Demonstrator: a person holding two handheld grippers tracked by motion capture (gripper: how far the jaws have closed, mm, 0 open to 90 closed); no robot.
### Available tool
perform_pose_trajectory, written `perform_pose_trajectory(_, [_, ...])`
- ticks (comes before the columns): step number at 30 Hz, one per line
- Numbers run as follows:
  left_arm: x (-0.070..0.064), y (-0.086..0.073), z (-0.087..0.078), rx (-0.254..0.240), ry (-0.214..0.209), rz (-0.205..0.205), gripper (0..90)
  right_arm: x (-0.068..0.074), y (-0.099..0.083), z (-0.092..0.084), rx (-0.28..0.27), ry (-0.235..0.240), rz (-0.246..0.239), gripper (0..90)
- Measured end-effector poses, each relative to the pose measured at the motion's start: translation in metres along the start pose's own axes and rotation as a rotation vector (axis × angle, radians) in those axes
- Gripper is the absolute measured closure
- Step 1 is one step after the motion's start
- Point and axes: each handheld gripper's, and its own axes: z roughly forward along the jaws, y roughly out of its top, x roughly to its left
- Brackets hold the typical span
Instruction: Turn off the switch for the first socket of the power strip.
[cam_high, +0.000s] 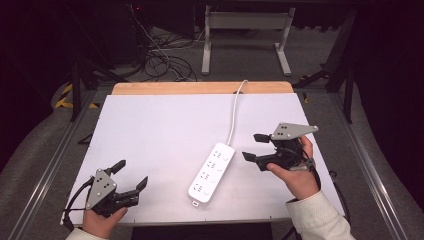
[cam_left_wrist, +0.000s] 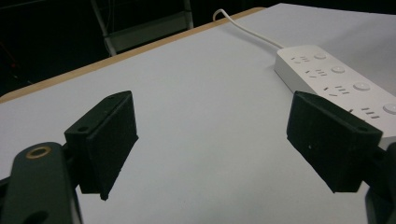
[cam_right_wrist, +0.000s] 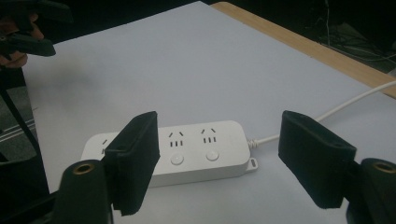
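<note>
While the white power strip (cam_high: 211, 172) lies flat near the middle of the white table (cam_high: 150, 130), its cord (cam_high: 234, 112) running off toward the far wooden edge, I hold both tools clear of it. My right gripper (cam_high: 254, 146) sits just to the strip's right, jaws spread wide with nothing between them. My left gripper (cam_high: 131, 173) rests near the table's front left corner, well apart from the strip, its jaws likewise spread and empty.

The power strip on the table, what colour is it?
The power strip is white, with a white cable; the right gripper view shows it best.
</note>
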Motion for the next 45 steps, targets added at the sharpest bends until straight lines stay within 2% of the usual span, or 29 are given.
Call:
perform_pose_trajectory(7, [0.0, 0.0, 0.0, -0.002, 0.001, 0.005, 16.3, -0.002, -0.022, -0.012, -0.046, -0.019, 0.011, 23.2])
perform_pose_trajectory(12, [0.0, 0.0, 0.0, -0.003, 0.0, 0.007, 16.3, -0.002, -0.039, -0.016, -0.055, -0.035, 0.009, 22.5])
perform_pose_trajectory(14, [0.0, 0.0, -0.001, -0.003, 0.0, 0.007, 16.3, -0.002, -0.046, -0.018, -0.067, -0.026, 0.016, 22.2])
perform_pose_trajectory(19, [0.0, 0.0, -0.001, -0.004, -0.003, 0.005, 16.3, -0.003, -0.063, -0.021, -0.103, -0.04, 0.027, 21.8])
perform_pose_trajectory(23, [0.0, 0.0, -0.001, -0.005, -0.001, 0.004, 16.2, -0.003, -0.077, -0.02, -0.11, -0.046, 0.027, 21.8])
perform_pose_trajectory(26, [0.0, 0.001, -0.002, -0.005, -0.001, 0.004, 16.2, -0.003, -0.086, -0.02, -0.106, -0.052, 0.021, 21.8])
perform_pose_trajectory(28, [0.001, 0.001, -0.002, -0.004, -0.002, 0.005, 16.2, -0.003, -0.092, -0.018, -0.108, -0.039, 0.02, 20.5])
perform_pose_trajectory(32, [0.0, 0.0, -0.001, 0.001, -0.008, 0.011, 16.2, 0.0, -0.104, -0.013, -0.091, -0.053, 0.017, 20.2])
perform_pose_trajectory(36, [0.0, 0.0, -0.001, 0.0, -0.011, 0.009, 16.2, 0.001, -0.115, -0.008, -0.068, -0.065, 0.042, 19.5])
perform_pose_trajectory(39, [0.001, 0.0, -0.001, 0.006, -0.015, 0.008, 16.1, 0.0, -0.121, -0.005, -0.044, -0.054, 0.069, 19.4])
perform_pose_trajectory(45, [0.001, 0.0, 0.001, 0.026, -0.026, 0.004, 15.8, 0.001, -0.129, -0.001, -0.012, -0.047, 0.092, 19.3])
